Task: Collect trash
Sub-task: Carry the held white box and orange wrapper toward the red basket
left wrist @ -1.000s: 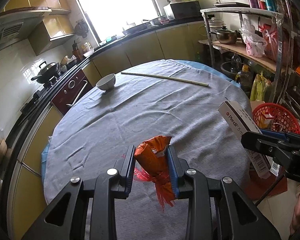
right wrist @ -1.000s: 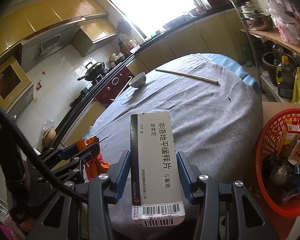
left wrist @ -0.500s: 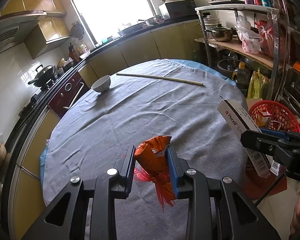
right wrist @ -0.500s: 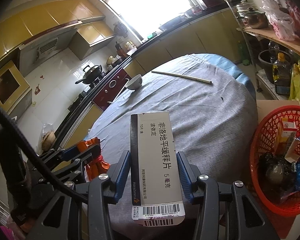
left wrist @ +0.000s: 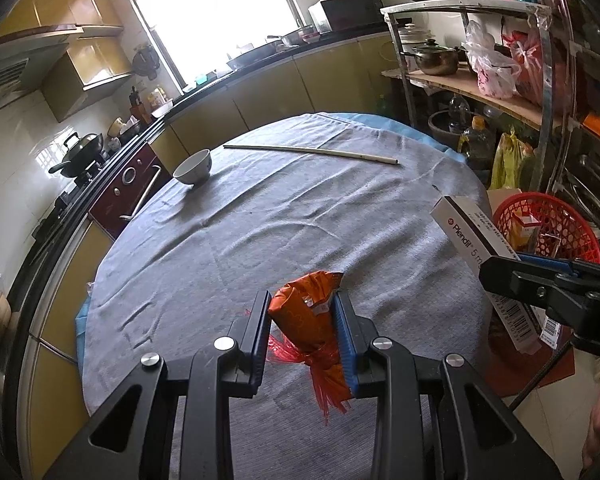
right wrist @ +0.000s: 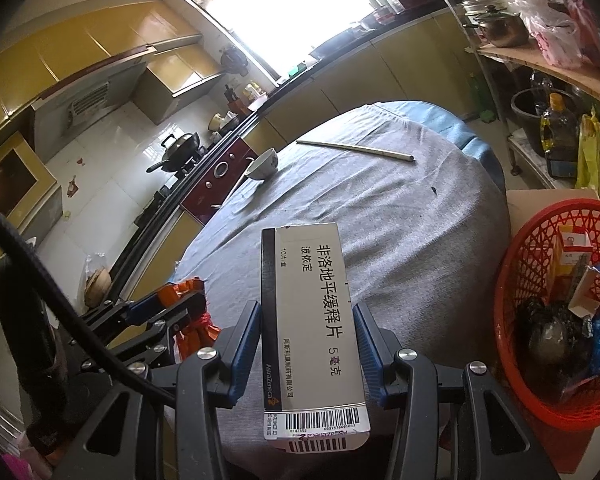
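Left wrist view shows your left gripper (left wrist: pixel 303 316) clamped on an orange snack wrapper (left wrist: pixel 309 314), held above the near edge of the grey tablecloth (left wrist: pixel 260 232). Right wrist view shows your right gripper (right wrist: pixel 307 332) closed on a white medicine box (right wrist: pixel 312 320), with the red trash basket (right wrist: pixel 512 320) at about 3 o'clock, off the table's edge. Farther out at 12 o'clock lie a white bowl (left wrist: pixel 193 167) and chopsticks (left wrist: pixel 312 152).

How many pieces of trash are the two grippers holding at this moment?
2. The left gripper holds an orange wrapper; the right gripper holds a medicine box. More trash already lies in the red basket, partly hidden.
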`<state>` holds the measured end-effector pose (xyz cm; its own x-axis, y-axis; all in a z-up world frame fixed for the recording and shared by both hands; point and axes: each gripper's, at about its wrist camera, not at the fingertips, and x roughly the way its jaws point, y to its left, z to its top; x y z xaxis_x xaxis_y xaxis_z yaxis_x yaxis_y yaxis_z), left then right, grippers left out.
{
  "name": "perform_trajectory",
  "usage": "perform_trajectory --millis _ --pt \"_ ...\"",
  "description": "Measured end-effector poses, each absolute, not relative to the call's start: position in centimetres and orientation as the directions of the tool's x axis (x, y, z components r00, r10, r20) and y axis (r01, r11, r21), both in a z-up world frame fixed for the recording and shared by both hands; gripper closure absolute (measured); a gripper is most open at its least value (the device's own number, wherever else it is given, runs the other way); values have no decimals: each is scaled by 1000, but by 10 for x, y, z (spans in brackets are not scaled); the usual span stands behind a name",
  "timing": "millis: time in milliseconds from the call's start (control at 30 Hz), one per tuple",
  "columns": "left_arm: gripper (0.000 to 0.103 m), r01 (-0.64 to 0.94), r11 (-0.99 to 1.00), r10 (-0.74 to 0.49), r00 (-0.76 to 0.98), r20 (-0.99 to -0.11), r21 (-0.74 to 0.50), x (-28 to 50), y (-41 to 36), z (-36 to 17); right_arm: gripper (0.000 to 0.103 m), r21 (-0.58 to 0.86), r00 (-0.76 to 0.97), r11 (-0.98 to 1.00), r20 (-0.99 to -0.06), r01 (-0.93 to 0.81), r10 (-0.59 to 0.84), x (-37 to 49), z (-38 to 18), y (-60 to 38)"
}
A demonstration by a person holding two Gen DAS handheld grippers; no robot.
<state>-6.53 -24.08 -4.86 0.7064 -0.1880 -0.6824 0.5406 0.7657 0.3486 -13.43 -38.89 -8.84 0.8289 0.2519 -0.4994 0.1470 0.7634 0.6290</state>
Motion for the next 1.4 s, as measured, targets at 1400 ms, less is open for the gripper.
perform_trajectory --millis 1400 --pt "70 599 716 -230 687 -690 358 -76 -282 -51 54 618 843 754 -511 225 168 -153 -95 -418"
